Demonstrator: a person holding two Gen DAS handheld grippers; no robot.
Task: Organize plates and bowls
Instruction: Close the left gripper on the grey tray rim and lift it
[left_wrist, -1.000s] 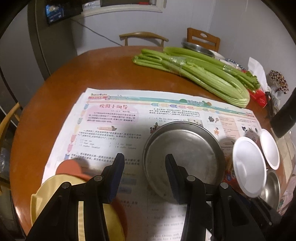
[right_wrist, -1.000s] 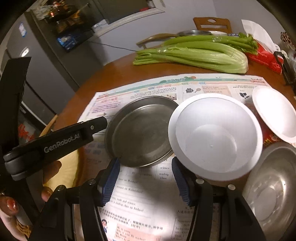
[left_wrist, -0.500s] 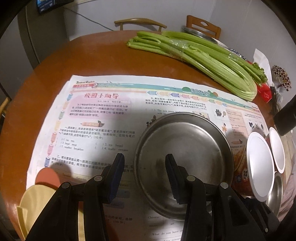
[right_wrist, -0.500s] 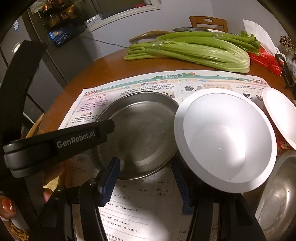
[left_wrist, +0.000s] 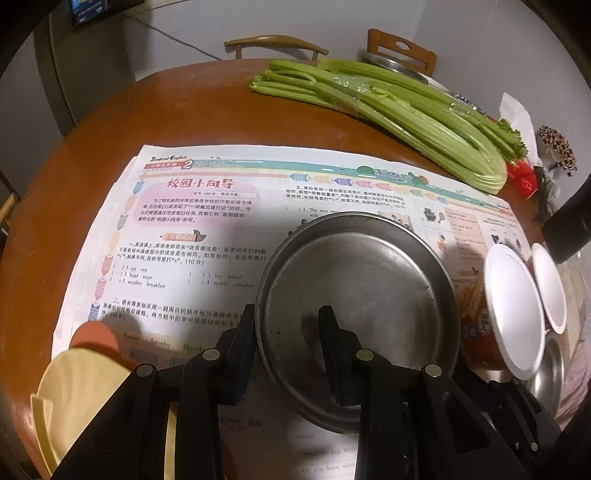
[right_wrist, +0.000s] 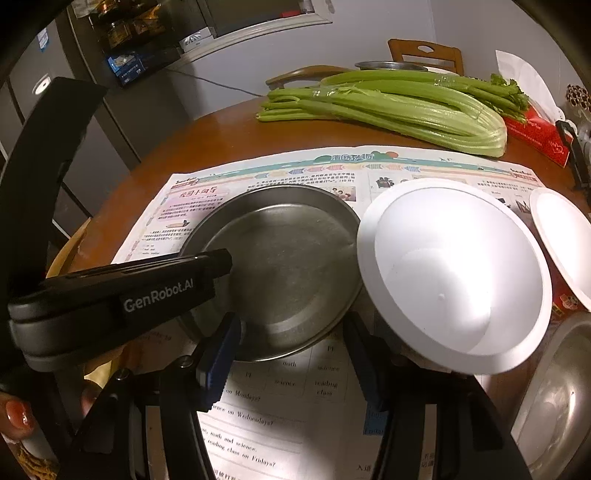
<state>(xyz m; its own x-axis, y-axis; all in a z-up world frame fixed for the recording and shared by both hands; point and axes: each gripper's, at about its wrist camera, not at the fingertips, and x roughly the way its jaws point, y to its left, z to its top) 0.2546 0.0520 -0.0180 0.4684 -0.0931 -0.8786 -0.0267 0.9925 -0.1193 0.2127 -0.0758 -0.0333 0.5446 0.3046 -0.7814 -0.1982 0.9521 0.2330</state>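
A steel plate (left_wrist: 362, 295) lies on a newspaper (left_wrist: 192, 229) on the round wooden table. My left gripper (left_wrist: 288, 325) is open and straddles the plate's near-left rim, one finger outside, one over the plate. In the right wrist view the same steel plate (right_wrist: 291, 266) lies ahead, with a white foam bowl (right_wrist: 450, 280) tilted on a red cup to its right. My right gripper (right_wrist: 291, 343) is open and empty just before the plate's near rim. A second white bowl (right_wrist: 561, 240) and a steel bowl (right_wrist: 557, 398) lie further right.
A bundle of celery (left_wrist: 388, 110) lies across the far side of the table. A yellow plate (left_wrist: 77, 395) and an orange disc (left_wrist: 94, 334) sit at the near left. A red tissue box (right_wrist: 535, 129) lies at the far right. Chairs stand behind the table.
My left gripper has moved forward and right, so its fingers now straddle the steel plate's rim. My right gripper has moved a little closer to the plate. Both stay open.
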